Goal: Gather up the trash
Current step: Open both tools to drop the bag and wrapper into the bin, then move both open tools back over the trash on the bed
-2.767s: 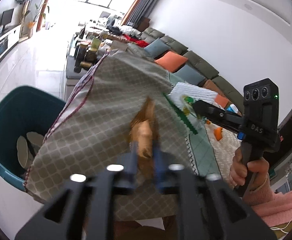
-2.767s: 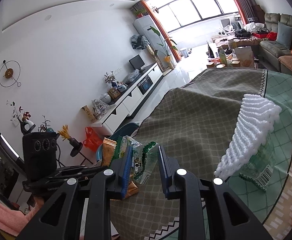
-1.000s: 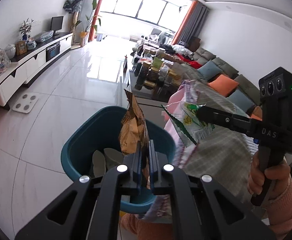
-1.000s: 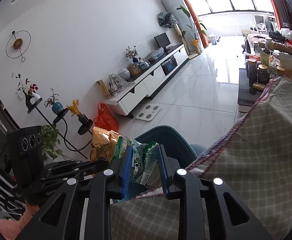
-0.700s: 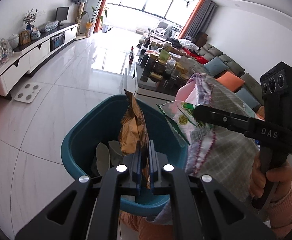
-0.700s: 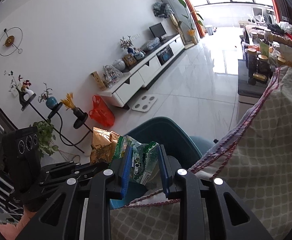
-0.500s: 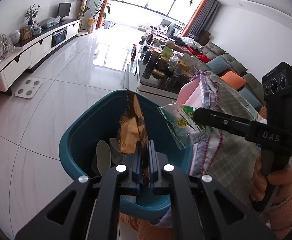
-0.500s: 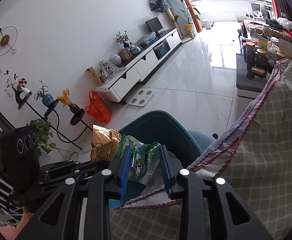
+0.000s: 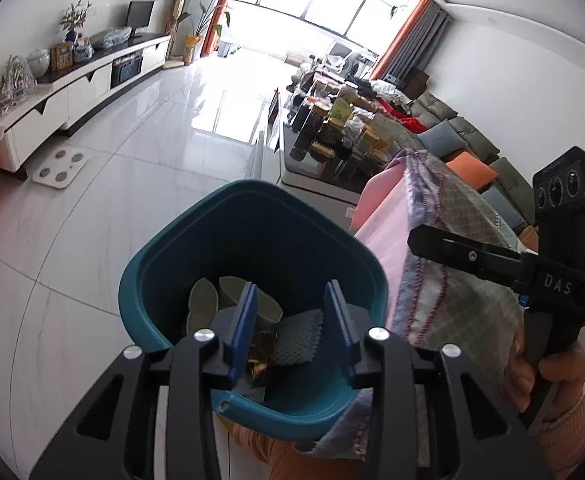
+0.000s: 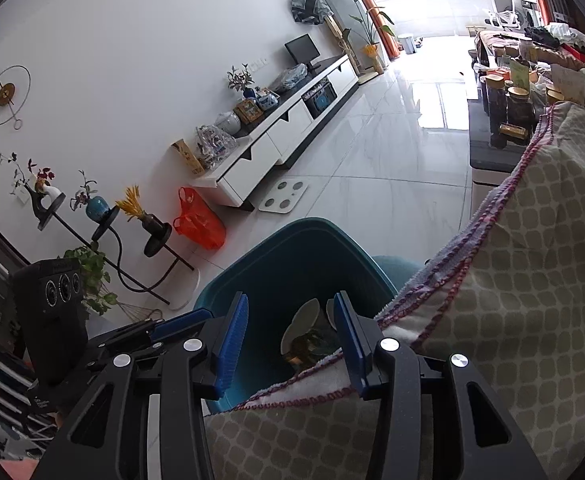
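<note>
Both tongs gape empty over the teal bin — left gripper, right gripper — and pulling back carelessly could snag the tablecloth fringe.

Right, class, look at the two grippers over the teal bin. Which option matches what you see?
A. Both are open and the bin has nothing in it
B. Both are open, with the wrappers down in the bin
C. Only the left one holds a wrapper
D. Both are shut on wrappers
B: the left gripper and right gripper both stand open with nothing between their pads, and a gold wrapper lies inside the bin.
</note>
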{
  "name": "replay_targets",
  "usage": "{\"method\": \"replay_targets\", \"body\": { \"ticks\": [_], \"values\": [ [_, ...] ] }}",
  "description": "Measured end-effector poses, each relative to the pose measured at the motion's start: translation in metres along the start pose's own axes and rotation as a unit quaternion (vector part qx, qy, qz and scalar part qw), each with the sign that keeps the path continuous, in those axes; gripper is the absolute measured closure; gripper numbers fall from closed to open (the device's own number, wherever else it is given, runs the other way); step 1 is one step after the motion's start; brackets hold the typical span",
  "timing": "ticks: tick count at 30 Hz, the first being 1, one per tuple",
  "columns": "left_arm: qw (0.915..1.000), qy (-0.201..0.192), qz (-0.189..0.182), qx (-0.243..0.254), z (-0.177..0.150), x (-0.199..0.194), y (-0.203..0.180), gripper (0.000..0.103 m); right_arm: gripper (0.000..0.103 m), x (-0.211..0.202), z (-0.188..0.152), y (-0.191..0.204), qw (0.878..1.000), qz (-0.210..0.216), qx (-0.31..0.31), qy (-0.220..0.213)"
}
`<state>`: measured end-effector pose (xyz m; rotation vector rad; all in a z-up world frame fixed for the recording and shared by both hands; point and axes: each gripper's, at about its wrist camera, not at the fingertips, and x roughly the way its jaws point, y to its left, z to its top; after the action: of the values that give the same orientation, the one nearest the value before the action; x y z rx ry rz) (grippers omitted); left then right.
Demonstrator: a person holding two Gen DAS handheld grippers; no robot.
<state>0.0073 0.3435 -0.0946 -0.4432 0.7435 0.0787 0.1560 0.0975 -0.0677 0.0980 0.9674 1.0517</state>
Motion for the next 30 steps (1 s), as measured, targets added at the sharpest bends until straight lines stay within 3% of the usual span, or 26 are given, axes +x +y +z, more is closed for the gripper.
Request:
{"method": "replay_targets", "body": {
  "ticks": [5, 14, 22, 30],
  "values": [
    [0.9994, -0.026, -0.012, 0.021, 0.000, -0.016, -0.020, 0.051, 0.054, -0.032, -0.008, 0.002, 0.999, 0.003, -0.012, -0.030],
    [0.9928, -0.038, -0.076, 0.085, -0.013, -0.020, -0.085, 0.046, 0.049, -0.107, -0.032, 0.002, 0.995, -0.026, -0.042, -0.091],
    [0.9762, -0.007, -0.142, 0.164, -0.032, 0.001, -0.162, 0.045, 0.047, -0.181, -0.053, -0.017, 0.985, -0.062, -0.033, -0.158],
    [0.9580, 0.017, -0.183, 0.220, -0.049, 0.020, -0.223, 0.045, 0.044, -0.245, -0.083, -0.049, 0.970, -0.117, 0.006, -0.213]
  ]
}}
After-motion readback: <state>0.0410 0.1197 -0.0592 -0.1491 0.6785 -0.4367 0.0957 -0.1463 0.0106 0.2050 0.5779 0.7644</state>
